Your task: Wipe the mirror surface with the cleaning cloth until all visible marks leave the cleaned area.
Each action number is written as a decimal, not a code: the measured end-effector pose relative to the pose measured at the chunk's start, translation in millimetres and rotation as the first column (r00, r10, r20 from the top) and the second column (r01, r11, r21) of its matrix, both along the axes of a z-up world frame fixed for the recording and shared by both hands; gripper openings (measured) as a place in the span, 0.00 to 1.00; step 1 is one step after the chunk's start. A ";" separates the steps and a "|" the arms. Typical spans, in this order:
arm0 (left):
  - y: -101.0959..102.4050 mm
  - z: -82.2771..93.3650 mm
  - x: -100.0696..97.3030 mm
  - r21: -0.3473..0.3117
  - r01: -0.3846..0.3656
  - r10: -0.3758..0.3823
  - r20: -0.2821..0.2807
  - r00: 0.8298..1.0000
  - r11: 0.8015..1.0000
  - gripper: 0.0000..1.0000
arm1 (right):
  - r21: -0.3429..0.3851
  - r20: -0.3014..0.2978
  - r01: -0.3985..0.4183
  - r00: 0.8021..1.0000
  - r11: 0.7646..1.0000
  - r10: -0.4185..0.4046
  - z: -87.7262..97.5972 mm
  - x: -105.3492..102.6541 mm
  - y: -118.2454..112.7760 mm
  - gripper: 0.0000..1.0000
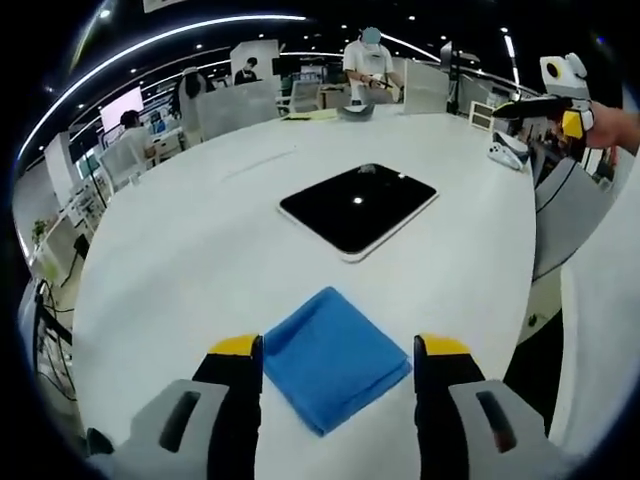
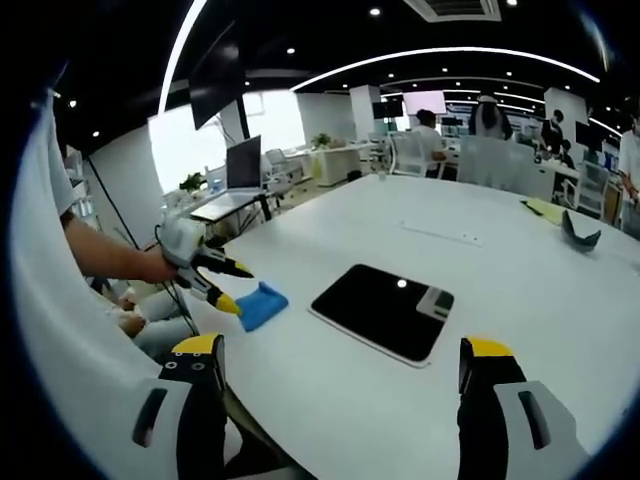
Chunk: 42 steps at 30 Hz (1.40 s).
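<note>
Blue cleaning cloth (image 1: 334, 357) is seen folded flat on the white table (image 1: 180, 260), at the near edge in the left gripper view, lying between the two yellow-tipped jaws of the left gripper (image 1: 340, 350). The jaws are spread wide apart with nothing held between them; whether they touch the cloth cannot be told. The mirror (image 1: 358, 207) is laid flat just beyond the cloth, nearer the table's middle, apart from it; a dark rounded rectangle with a pale rim, it reflects a small ceiling light. Marks on its surface cannot be made out at this size.

In the right gripper view the right gripper (image 2: 340, 365) is held over the near table edge, its jaws parted wide and empty. The mirror (image 2: 383, 310) is seen ahead of them, and the cloth (image 2: 262, 305) to its left at the table edge. The left gripper (image 2: 226, 285) is seen there at the cloth, held by a hand (image 2: 158, 265), its two jaws apart.

In the left gripper view the right gripper (image 1: 545, 105) is seen at far right, held above the table edge; its state cannot be told there.

A dark object (image 2: 580, 236) rests on the far right of the table. People (image 1: 370, 62) and desks are noted in the background
</note>
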<state>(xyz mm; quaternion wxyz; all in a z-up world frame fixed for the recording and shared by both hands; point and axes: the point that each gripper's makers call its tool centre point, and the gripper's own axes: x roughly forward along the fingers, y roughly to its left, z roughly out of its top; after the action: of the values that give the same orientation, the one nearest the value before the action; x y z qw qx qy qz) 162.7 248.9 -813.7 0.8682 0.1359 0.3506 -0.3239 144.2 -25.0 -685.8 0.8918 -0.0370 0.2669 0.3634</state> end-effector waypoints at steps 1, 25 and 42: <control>0.2 -2.6 -0.3 0.008 0.002 -0.002 -0.005 1.000 1.000 0.60 | -0.002 -0.001 0.000 1.000 1.000 0.000 -0.6 -0.1 -0.1 0.97; 4.4 -32.8 4.2 0.062 0.036 -0.032 -0.055 0.998 0.997 0.53 | -0.012 -0.023 0.017 1.000 1.000 -0.018 -4.3 8.1 -0.6 0.96; 1.7 -37.2 7.0 0.030 0.052 -0.051 -0.051 0.997 0.998 0.51 | -0.022 -0.026 0.027 0.999 0.999 -0.028 -5.4 9.9 -4.5 0.94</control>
<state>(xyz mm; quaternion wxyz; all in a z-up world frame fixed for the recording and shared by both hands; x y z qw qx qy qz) 169.7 250.7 -850.9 0.8482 0.1503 0.3737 -0.3440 154.1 -29.5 -691.2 0.8926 -0.0383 0.2831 0.3488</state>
